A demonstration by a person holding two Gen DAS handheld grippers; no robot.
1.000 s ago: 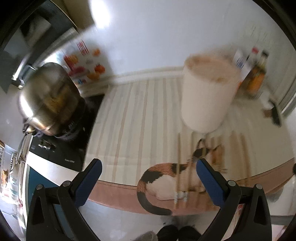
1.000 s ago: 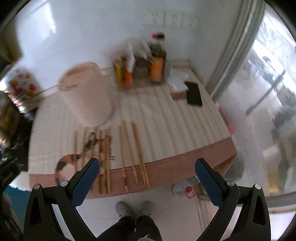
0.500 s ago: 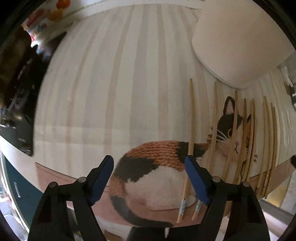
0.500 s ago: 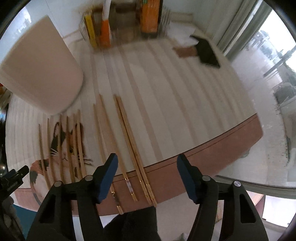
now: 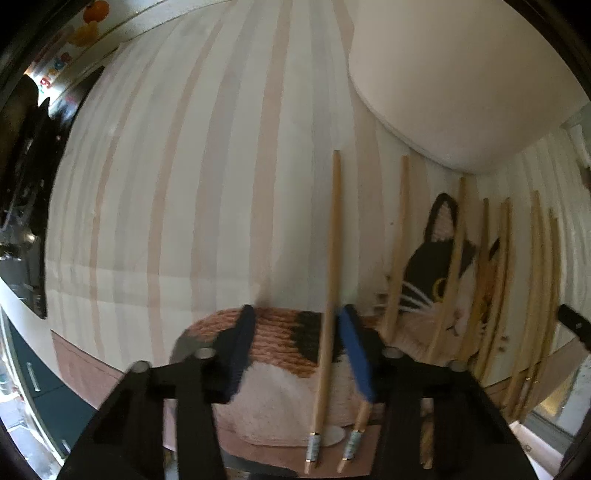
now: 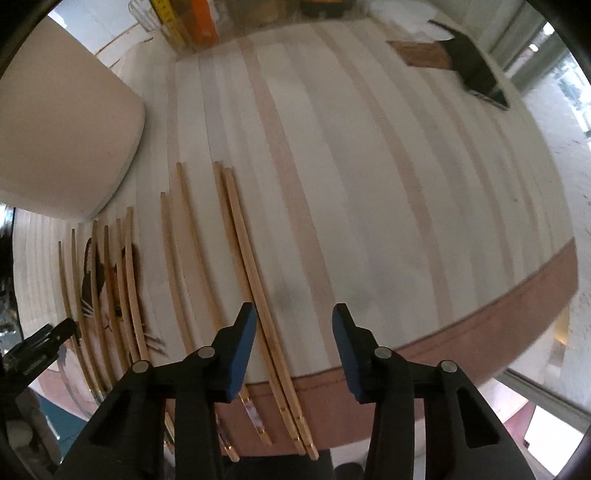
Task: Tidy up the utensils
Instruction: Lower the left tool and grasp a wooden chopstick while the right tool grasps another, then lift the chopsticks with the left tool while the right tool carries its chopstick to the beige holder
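- Home kitchen, by the look of it.
- Striped cloth (image 6: pixel 369 184) with a cat picture (image 5: pixel 280 354) spread over the counter.
- Rows of wooden chopsticks (image 6: pixel 240 258) laid out on it.
- Large cream tub (image 5: pixel 461 74) standing at the back.
- Bottles and cartons (image 6: pixel 199 18) grouped by the wall.
- Dark cooktop (image 5: pixel 22 221) off to one side.
- Fruit-patterned tiles (image 5: pixel 85 22) above it.

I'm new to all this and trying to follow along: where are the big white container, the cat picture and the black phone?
white container (image 5: pixel 461 74), left wrist view, its side wall.
cat picture (image 5: pixel 280 332), left wrist view, the orange back.
black phone (image 6: pixel 476 70), right wrist view, its dark face.
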